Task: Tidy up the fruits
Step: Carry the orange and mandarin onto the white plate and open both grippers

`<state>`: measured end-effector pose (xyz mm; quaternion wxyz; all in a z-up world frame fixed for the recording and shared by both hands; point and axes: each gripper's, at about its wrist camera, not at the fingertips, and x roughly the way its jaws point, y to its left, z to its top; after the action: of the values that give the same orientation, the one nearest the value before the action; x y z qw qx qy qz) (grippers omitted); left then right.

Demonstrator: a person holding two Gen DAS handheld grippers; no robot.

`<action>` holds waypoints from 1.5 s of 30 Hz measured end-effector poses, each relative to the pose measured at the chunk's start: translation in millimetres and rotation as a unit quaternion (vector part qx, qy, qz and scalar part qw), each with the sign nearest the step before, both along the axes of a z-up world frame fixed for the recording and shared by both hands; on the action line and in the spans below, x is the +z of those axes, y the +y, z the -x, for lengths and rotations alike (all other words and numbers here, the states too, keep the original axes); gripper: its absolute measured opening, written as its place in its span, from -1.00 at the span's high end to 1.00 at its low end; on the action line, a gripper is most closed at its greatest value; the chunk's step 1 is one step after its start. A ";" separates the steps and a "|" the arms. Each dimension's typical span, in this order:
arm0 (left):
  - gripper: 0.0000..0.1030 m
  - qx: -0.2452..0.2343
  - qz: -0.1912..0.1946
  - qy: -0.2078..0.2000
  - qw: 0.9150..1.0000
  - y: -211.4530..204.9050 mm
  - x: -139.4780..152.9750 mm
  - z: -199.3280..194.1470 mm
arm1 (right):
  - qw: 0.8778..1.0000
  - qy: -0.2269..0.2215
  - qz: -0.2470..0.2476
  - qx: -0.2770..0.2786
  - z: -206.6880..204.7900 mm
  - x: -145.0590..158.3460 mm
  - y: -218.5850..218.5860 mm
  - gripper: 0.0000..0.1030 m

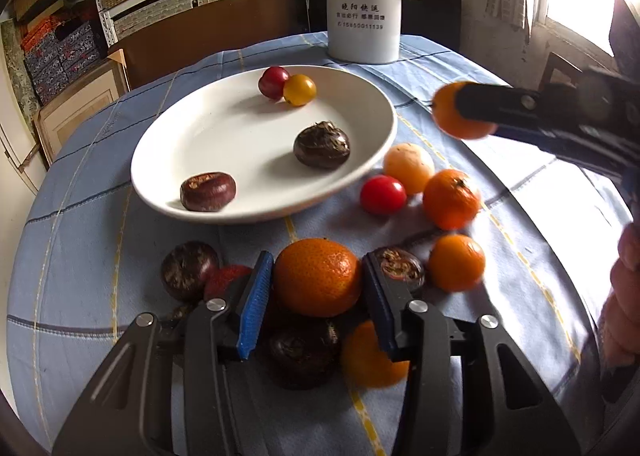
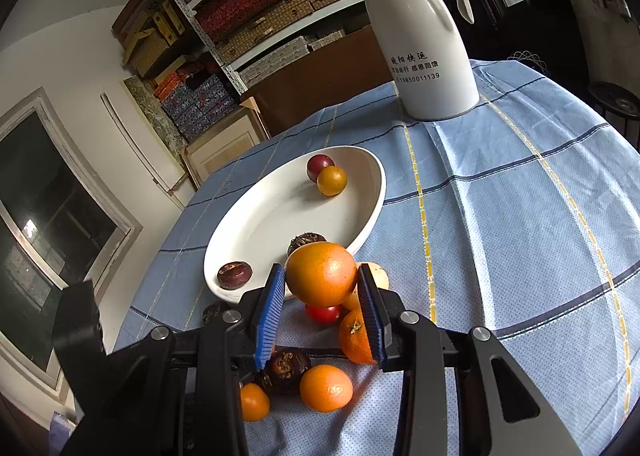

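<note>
My left gripper (image 1: 317, 260) is shut on a large mandarin (image 1: 318, 276) that rests on the blue checked cloth, with a blue pad against each side of it. My right gripper (image 2: 320, 270) is shut on a smaller mandarin (image 2: 322, 274) and holds it in the air over the loose fruit, just right of the white plate (image 1: 224, 135). On the plate lie a red cherry tomato (image 1: 274, 81), a yellow one (image 1: 299, 89) and two dark water chestnuts (image 1: 322, 143).
Loose on the cloth around my left gripper are several mandarins (image 1: 451, 199), a red tomato (image 1: 383, 194), a pale round fruit (image 1: 408, 167) and dark water chestnuts (image 1: 188, 270). A white thermos jug (image 1: 364, 3) stands behind the plate. A person's hand (image 1: 624, 296) shows at the right edge.
</note>
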<state>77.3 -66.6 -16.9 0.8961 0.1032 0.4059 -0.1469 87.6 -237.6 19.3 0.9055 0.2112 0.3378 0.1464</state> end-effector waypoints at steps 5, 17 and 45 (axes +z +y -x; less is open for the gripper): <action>0.14 0.007 0.054 -0.013 0.998 15.8 10.2 6.4 | 1.000 -0.002 0.000 0.000 1.0 -0.1 0.7 0.27; 0.13 0.068 0.100 -0.065 0.991 58.1 69.8 -40.3 | 1.000 -0.005 -0.001 0.004 -4.0 3.6 3.9 0.27; -0.53 0.122 0.122 -0.043 0.984 106.5 31.2 -52.9 | 1.000 0.007 0.022 -0.007 -41.4 -5.5 -1.0 -0.23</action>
<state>130.2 39.9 14.2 0.9298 -0.0509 0.3554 -0.0808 129.0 -238.6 13.8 0.9085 0.1950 0.3456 0.1310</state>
